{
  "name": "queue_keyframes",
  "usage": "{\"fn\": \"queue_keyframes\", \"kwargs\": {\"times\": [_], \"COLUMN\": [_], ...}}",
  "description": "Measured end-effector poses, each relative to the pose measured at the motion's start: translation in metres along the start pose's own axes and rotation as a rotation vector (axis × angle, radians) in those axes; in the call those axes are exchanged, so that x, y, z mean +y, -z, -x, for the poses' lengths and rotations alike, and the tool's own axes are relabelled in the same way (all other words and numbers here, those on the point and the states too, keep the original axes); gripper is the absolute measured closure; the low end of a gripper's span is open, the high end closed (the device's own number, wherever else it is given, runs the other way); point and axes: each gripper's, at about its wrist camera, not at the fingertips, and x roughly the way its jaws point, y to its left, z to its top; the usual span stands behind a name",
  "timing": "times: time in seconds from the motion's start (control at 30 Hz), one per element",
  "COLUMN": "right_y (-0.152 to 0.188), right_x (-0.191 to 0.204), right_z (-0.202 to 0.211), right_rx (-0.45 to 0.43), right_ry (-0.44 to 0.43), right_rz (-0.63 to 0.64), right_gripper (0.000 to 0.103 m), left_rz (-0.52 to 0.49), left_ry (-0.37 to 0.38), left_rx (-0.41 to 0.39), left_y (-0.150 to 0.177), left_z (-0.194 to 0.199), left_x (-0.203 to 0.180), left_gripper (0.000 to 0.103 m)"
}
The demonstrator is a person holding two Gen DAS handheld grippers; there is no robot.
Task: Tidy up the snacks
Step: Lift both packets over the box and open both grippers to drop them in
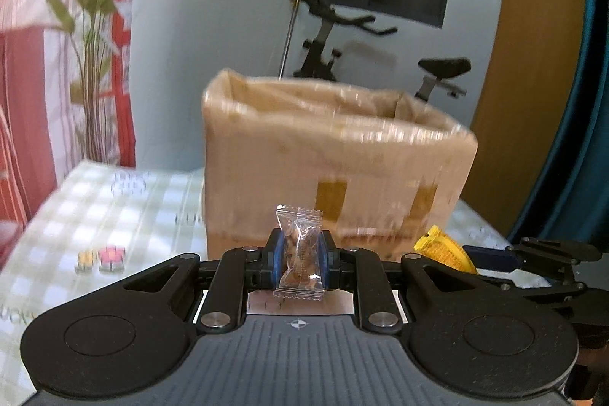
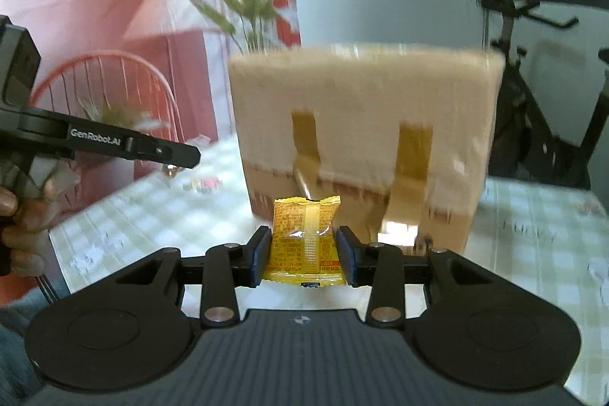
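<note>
Left wrist view: one left claw [image 1: 300,255], blue pads pinched tight on one clear-wrapped snack [image 1: 300,253] with brown pieces inside; packet stands upright between the pads, top seal above them. One cardboard box [image 1: 335,170], lined with a translucent bag, open at the top, two yellow tape strips on its near face, stands on the table [image 1: 76,208] directly ahead of the claw and blocks the far edge. Two small wrapped candies, one orange [image 1: 86,259] and one pink [image 1: 112,257], lie side by side on the checked cloth toward the table's left edge. Right claw [image 1: 483,259] enters low from the right, carrying a yellow snack packet [image 1: 441,250].

Right wrist view: right claw [image 2: 304,253] at a middling width, pads pressed on both sides of the one yellow snack packet [image 2: 304,242], held upright, printed back facing the camera. Same box [image 2: 361,139] dead ahead, blurred. Left claw [image 2: 167,155] reaches in from the left, seen side-on; a person's hand [image 2: 23,223] grips its handle.

Surroundings: one potted green plant [image 1: 91,6], red-and-white curtain [image 1: 26,82], one exercise bike [image 1: 380,56] behind the box. Both claws tilt slightly downward toward the box front.
</note>
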Motion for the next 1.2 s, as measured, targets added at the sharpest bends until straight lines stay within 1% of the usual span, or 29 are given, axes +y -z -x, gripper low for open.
{"fn": "queue_keyframes", "kwargs": {"times": [0.23, 0.33, 0.43, 0.5, 0.57, 0.73, 0.97, 1.2], "right_y": [-0.048, -0.073, -0.100, -0.115, -0.128, -0.145, -0.145, -0.140], "right_x": [-0.006, -0.016, -0.027, -0.036, -0.046, -0.066, -0.073, -0.078], "right_z": [0.009, 0.005, -0.008, -0.021, -0.036, -0.072, -0.104, -0.115], "right_rx": [-0.109, -0.145, -0.153, -0.138, -0.114, -0.048, 0.036, 0.075], "right_ry": [0.008, 0.023, 0.046, 0.067, 0.090, 0.140, 0.188, 0.214], "right_rz": [0.022, 0.021, 0.032, 0.031, 0.023, 0.005, 0.037, 0.025], "right_gripper": [0.063, 0.063, 0.063, 0.063, 0.063, 0.063, 0.063, 0.063], "left_rz": [0.002, -0.002, -0.021, -0.030, -0.039, -0.067, -0.062, -0.060], "left_ry": [0.026, 0.032, 0.025, 0.014, -0.012, -0.052, -0.081, -0.092], "left_rx": [-0.071, -0.099, -0.112, -0.103, -0.097, -0.065, -0.013, 0.022], "left_y": [-0.038, -0.059, -0.081, -0.092, -0.100, -0.114, -0.117, -0.113], "left_z": [-0.001, -0.008, -0.023, -0.037, -0.052, -0.085, -0.111, -0.123], "left_x": [-0.001, -0.001, -0.002, -0.002, -0.002, -0.002, 0.004, 0.007], "left_gripper": [0.083, 0.083, 0.083, 0.083, 0.083, 0.083, 0.083, 0.083]}}
